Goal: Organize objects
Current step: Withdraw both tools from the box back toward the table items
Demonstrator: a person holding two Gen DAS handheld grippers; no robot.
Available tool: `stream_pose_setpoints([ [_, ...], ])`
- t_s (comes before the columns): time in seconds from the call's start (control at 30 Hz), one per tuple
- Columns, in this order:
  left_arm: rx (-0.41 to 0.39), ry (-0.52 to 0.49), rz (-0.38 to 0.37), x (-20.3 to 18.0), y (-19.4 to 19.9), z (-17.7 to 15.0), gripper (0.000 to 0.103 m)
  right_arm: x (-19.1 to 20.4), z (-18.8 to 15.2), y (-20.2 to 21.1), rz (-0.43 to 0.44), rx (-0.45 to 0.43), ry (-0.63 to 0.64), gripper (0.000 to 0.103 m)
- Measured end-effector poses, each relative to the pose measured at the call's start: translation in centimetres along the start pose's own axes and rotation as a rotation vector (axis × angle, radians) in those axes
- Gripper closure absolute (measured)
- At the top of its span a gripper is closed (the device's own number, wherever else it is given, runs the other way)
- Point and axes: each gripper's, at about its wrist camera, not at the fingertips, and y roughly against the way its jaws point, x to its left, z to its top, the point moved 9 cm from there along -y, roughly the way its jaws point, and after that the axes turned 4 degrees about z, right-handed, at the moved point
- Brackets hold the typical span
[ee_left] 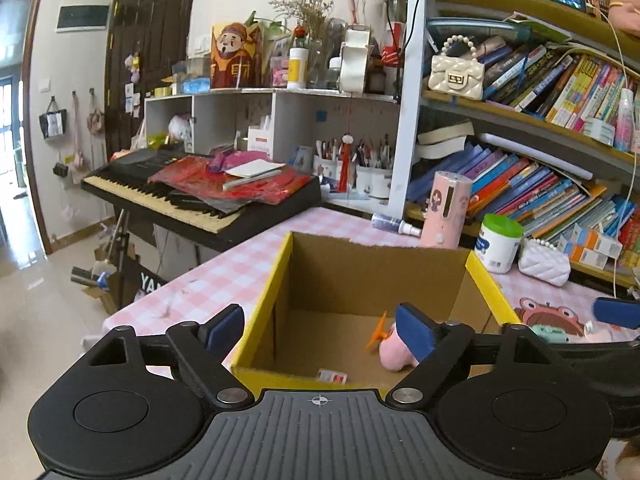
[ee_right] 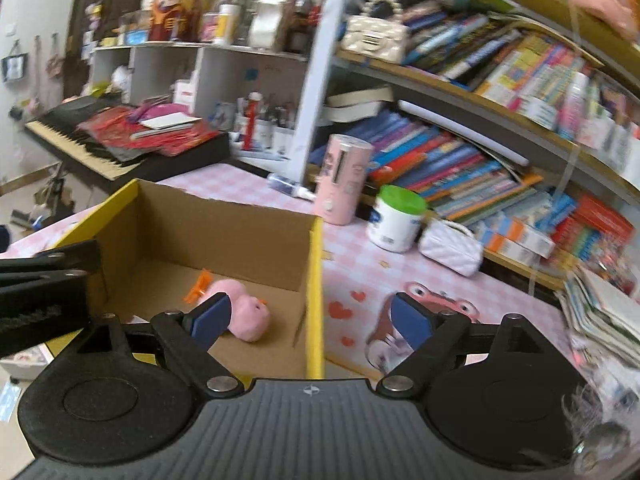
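Bg clutter: black keyboard (ee_left: 172, 196) left of pink-checked tablecloth (ee_left: 224, 268), red papers (ee_left: 240, 184) + white notebook (ee_left: 256, 170) piled on it. Bookshelf (ee_left: 520, 120) on the right, packed w/ books, cream pearl-handle purse (ee_left: 456, 72) on upper shelf. White cubby unit (ee_left: 248, 120) behind keyboard, pen cups (ee_left: 360, 168) beside it. Dark door (ee_left: 148, 40) at rear left.

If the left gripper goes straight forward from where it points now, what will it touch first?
Probably the cardboard box: the open left gripper points over the near rim into it, so it would likely meet the far inner wall, though depth is unclear.
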Motion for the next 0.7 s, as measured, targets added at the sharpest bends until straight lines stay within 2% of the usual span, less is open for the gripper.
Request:
stream_pose_setpoints([
  [0.23, 0.044, -0.059, -0.002, 0.7, 1.7, -2.6, 0.016, -0.6, -2.8, 2.8, -0.078, 0.018, -0.071, 0.014],
  [0.4, 0.093, -0.077, 0.009, 1.6, 2.8, -4.5, 0.016, -0.1, -5.6, 4.2, -0.118, 0.078, -0.1, 0.014],
  [0.57, 0.116, -0.113, 0.006, 2.1, 4.3, -6.3, 0.011, 0.3, -8.0, 6.0, -0.164, 0.117, -0.12, 0.013],
  [0.7, 0.122, -0.134, -0.014, 2.3, 5.4, -7.2, 0.009, 0.1, -9.1, 7.6, -0.195, 0.113, -0.133, 0.009],
])
